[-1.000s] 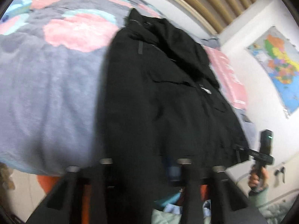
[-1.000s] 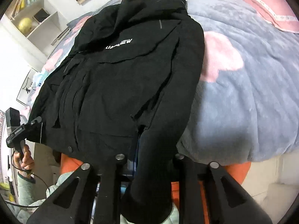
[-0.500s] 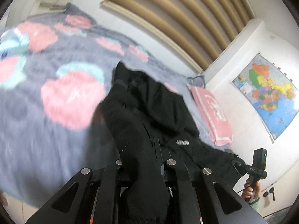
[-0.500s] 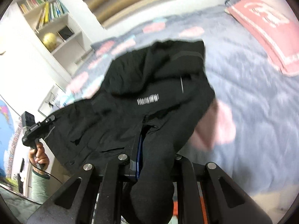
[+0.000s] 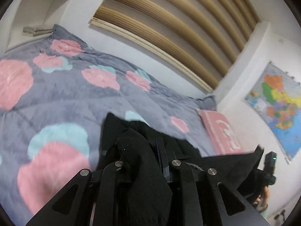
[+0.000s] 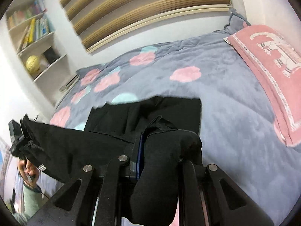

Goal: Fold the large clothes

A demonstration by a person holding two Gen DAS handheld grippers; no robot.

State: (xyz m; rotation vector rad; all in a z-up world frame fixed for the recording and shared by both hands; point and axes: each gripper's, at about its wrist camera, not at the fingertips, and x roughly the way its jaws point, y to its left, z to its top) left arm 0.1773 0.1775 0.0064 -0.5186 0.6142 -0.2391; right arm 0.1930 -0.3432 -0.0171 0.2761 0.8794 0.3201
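Observation:
A large black jacket [image 5: 225, 162] lies on the bed, its near edge lifted between my two grippers. My left gripper [image 5: 144, 150] has a thick bunch of the black cloth between its fingers; its jaws are opening slightly, with the cloth still pinched. My right gripper [image 6: 150, 141] is shut on another bunch of the jacket [image 6: 169, 109], which hangs down between the fingers. Each gripper shows in the other's view: the right gripper [image 5: 269, 169] at the far right and the left gripper [image 6: 17, 137] at the far left, with the hem stretched between them.
A grey quilt [image 5: 65, 94] with pink and blue blotches covers the bed. A pink pillow [image 6: 263, 66] lies at its right end. Behind are a slatted wall panel [image 5: 169, 28], a wall map [image 5: 278, 103] and a bookshelf [image 6: 33, 37]. A hand [image 6: 28, 169] holds the left gripper.
Both grippers have risen and moved forward over the bed with the jacket's near edge. Much less of the jacket lies spread out. The views now look up at the wall.

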